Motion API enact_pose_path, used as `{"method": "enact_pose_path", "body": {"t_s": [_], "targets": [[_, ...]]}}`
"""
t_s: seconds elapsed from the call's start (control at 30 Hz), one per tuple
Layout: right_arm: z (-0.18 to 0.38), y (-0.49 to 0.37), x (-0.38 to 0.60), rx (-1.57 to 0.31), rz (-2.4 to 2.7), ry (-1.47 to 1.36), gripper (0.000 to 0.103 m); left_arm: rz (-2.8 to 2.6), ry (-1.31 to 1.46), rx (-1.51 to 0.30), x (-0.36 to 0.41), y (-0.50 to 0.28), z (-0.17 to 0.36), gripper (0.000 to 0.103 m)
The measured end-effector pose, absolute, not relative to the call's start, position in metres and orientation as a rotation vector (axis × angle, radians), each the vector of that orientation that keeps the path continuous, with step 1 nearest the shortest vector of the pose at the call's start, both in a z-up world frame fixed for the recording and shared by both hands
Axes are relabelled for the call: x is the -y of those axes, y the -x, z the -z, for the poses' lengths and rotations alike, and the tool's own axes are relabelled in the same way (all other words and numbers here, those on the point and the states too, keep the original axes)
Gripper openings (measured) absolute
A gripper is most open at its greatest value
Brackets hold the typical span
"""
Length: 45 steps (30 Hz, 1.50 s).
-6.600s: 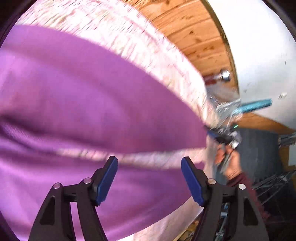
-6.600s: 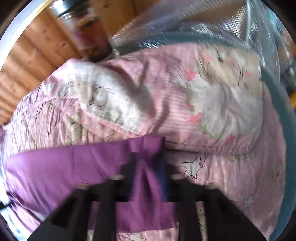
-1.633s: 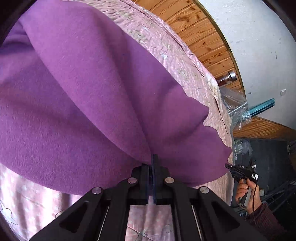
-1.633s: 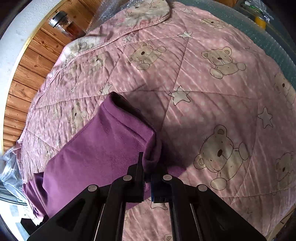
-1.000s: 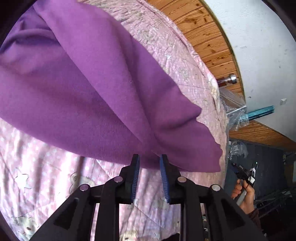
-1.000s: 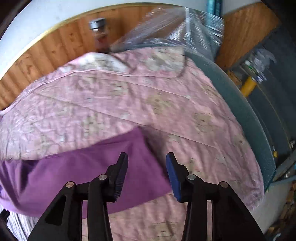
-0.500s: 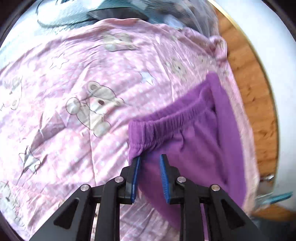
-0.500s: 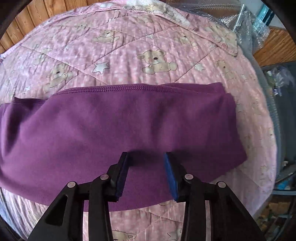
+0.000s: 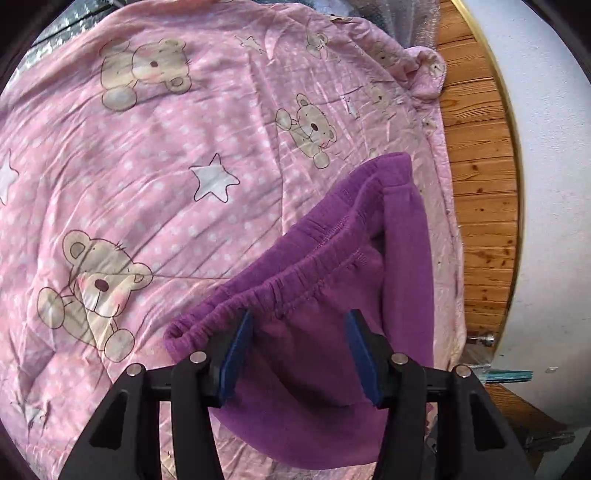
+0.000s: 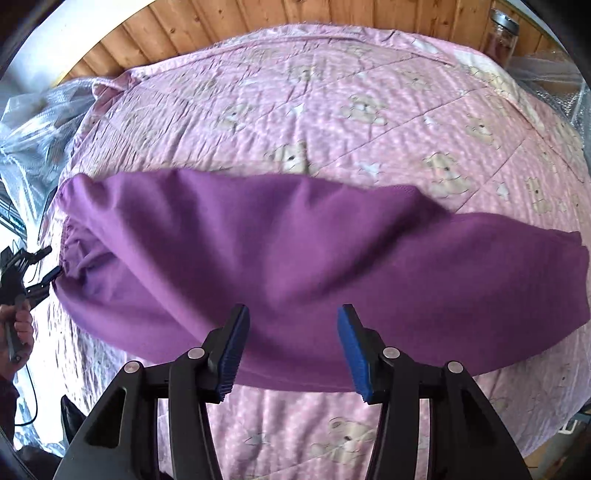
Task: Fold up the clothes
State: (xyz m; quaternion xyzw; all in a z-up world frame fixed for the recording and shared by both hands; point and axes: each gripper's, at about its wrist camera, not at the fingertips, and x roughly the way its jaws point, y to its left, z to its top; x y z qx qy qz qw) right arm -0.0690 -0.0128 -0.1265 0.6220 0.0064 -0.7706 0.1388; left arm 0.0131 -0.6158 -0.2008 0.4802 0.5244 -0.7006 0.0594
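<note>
Jaws wide apart on both grippers, nothing clamped. Left gripper (image 9: 299, 350) sits over the elastic waistband end of the purple trousers (image 9: 332, 295); blue pads straddle the fabric just below the gathered band, contact can't be confirmed. Right gripper (image 10: 291, 347) hangs over the near long edge of the trousers (image 10: 295, 251), pads either side of the cloth, not pinching it.

Trousers lie folded lengthwise on the pink teddy-bear quilt (image 9: 166, 166), spread across it side to side in the right view.

Containers: glass jar (image 10: 502, 33) with metal lid at the far right corner beyond the quilt, brownish contents, can't tell what.

View differences:
- Left wrist: waistband detail, stacked layers at the end, wood panelling (image 9: 480, 184) past the quilt edge.
- Right wrist: full length of the garment, slightly blurred; left gripper (image 10: 44, 280) at the waistband end with the person's hand (image 10: 18, 325) on its handle; bubble wrap (image 10: 33, 129) at far left.
</note>
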Motion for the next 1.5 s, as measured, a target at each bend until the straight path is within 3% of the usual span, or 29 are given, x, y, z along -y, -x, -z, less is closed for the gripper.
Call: {"method": "enact_pose_path", "body": {"t_s": [0.17, 0.23, 0.37, 0.47, 0.5, 0.53, 0.57, 0.63, 0.7, 0.87, 0.9, 0.93, 0.97, 1.0, 1.17, 1.4, 1.5], "targets": [[0.139, 0.061, 0.021, 0.212, 2.153, -1.859, 0.050, 2.277, -1.327, -1.652, 0.620, 0.005, 0.162, 0.058], [0.142, 0.058, 0.019, 0.363, 2.104, -1.884, 0.050, 2.313, -1.308, -1.608, 0.625, 0.034, 0.156, 0.074], [0.143, 0.052, 0.017, 0.508, 2.070, -1.895, 0.050, 2.174, -1.362, -1.586, 0.637, 0.084, 0.196, 0.075], [0.142, 0.042, 0.012, 0.525, 2.093, -1.874, 0.050, 2.268, -1.324, -1.609, 0.625, 0.098, 0.193, 0.073], [0.139, 0.038, 0.010, 0.494, 2.119, -1.852, 0.052, 2.329, -1.311, -1.575, 0.621, 0.098, 0.185, 0.062], [0.137, 0.035, 0.009, 0.443, 2.150, -1.823, 0.056, 2.350, -1.315, -1.562, 0.621, 0.098, 0.180, 0.035], [0.133, 0.031, 0.013, 0.321, 2.194, -1.774, 0.058, 2.371, -1.319, -1.548, 0.620, 0.098, 0.175, 0.021], [0.128, 0.022, 0.027, 0.030, 2.252, -1.660, 0.062, 2.388, -1.307, -1.566, 0.623, 0.093, 0.167, 0.012], [0.131, 0.015, 0.046, -0.227, 2.230, -1.578, 0.062, 2.392, -1.290, -1.597, 0.628, 0.086, 0.161, 0.010], [0.142, 0.011, 0.082, -0.528, 2.123, -1.431, 0.062, 2.366, -1.253, -1.683, 0.634, 0.065, 0.141, 0.009], [0.144, 0.012, 0.084, -0.560, 2.109, -1.420, 0.055, 2.351, -1.237, -1.716, 0.635, 0.061, 0.135, 0.009], [0.147, 0.013, 0.085, -0.592, 2.098, -1.414, 0.029, 2.340, -1.224, -1.744, 0.635, 0.057, 0.128, 0.008], [0.148, 0.017, 0.084, -0.620, 2.099, -1.423, 0.012, 2.337, -1.219, -1.765, 0.635, 0.052, 0.120, 0.008], [0.146, 0.020, 0.079, -0.622, 2.102, -1.422, 0.005, 2.339, -1.218, -1.779, 0.634, 0.047, 0.111, 0.008], [0.127, 0.019, 0.050, -0.562, 2.070, -1.405, 0.003, 2.365, -1.362, -1.671, 0.628, -0.008, 0.084, 0.008], [0.146, 0.006, 0.061, -0.638, 1.894, -1.424, 0.003, 2.139, -1.556, -1.437, 0.637, -0.070, 0.180, 0.008], [0.151, 0.003, 0.063, -0.721, 1.874, -1.425, 0.002, 2.169, -1.544, -1.396, 0.636, -0.082, 0.188, 0.008]]}}
